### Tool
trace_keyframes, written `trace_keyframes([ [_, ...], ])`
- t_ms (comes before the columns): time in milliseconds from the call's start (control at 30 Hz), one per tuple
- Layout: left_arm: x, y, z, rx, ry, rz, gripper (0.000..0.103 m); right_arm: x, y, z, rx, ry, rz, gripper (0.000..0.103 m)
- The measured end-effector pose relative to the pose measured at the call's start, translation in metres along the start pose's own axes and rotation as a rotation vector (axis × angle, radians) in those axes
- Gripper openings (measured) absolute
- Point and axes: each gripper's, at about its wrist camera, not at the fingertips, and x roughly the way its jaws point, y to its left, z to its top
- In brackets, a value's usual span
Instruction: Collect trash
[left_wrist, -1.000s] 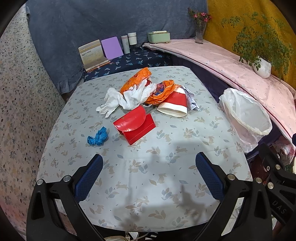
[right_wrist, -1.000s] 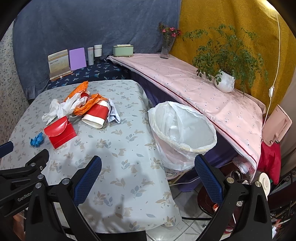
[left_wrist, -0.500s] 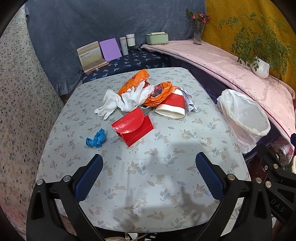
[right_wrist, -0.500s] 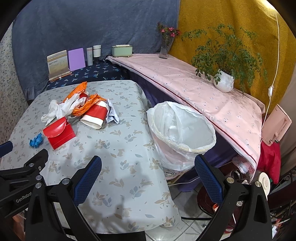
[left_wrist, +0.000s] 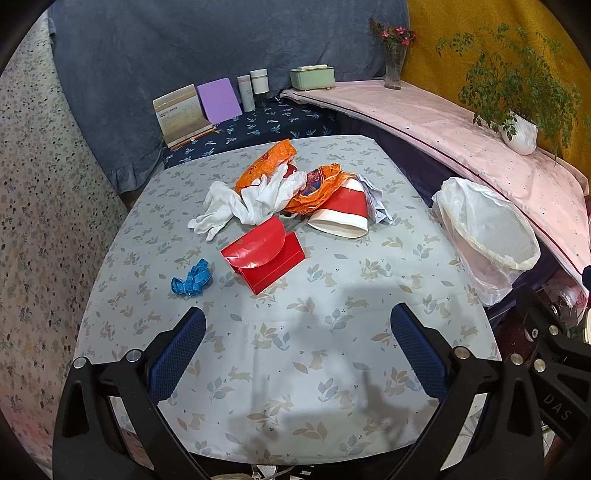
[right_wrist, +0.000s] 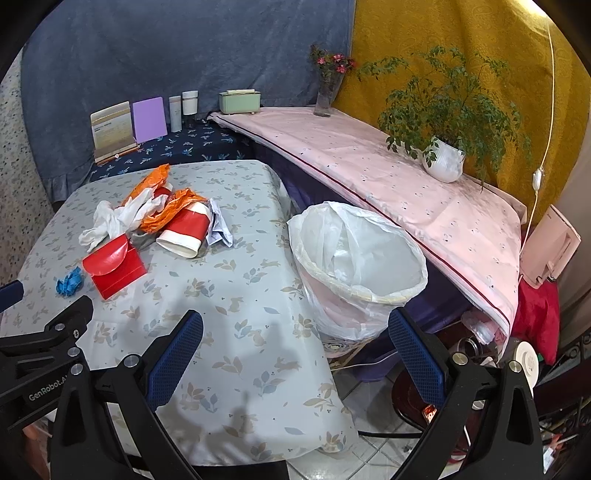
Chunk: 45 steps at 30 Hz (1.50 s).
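While both tools hang over the near end of the table (left_wrist: 332, 369), neither one is holding anything: the left gripper (left_wrist: 297, 349) has its blue pads spread wide at the bottom of the frame, and the right gripper (right_wrist: 295, 350) is spread just the same.

The trash sits in a loose heap around the middle of the left view. There's a red paper box (left_wrist: 264, 254) nearest the camera, with a crumpled blue bit (left_wrist: 192, 282) off to its left. Behind those are white gloves (left_wrist: 243, 203), orange plastic wrappers (left_wrist: 291, 177) and a red paper cup (left_wrist: 341, 212) lying on its side.

The trash bin (right_wrist: 354, 266), lined with a white bag, stands just beside the table's right edge, centre of the right view. A potted plant (right_wrist: 443, 155) is on the pink shelf (right_wrist: 369, 158), upper right.
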Motion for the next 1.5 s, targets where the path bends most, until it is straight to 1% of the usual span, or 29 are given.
trace_keyframes([
  [600, 0.001, 0.001, 0.001, 0.000, 0.003, 0.004, 0.096, 0.002, -0.004, -0.001, 0.006, 0.004, -0.008, 0.096],
  [767, 0.004, 0.006, 0.001, 0.009, 0.000, -0.003, 0.096, 0.004, -0.005, 0.000, 0.009, 0.008, -0.015, 0.096],
  [1167, 0.014, 0.009, 0.000, 0.003, 0.005, -0.007, 0.096, 0.013, 0.002, 0.002, 0.012, 0.018, -0.022, 0.096],
  [1333, 0.022, 0.019, 0.000, -0.021, 0.008, -0.013, 0.096, 0.017, 0.002, 0.005, 0.047, 0.011, -0.027, 0.096],
  [1500, 0.043, 0.039, -0.001, -0.053, 0.042, -0.018, 0.096, 0.024, 0.003, 0.008, 0.083, -0.006, -0.038, 0.096],
])
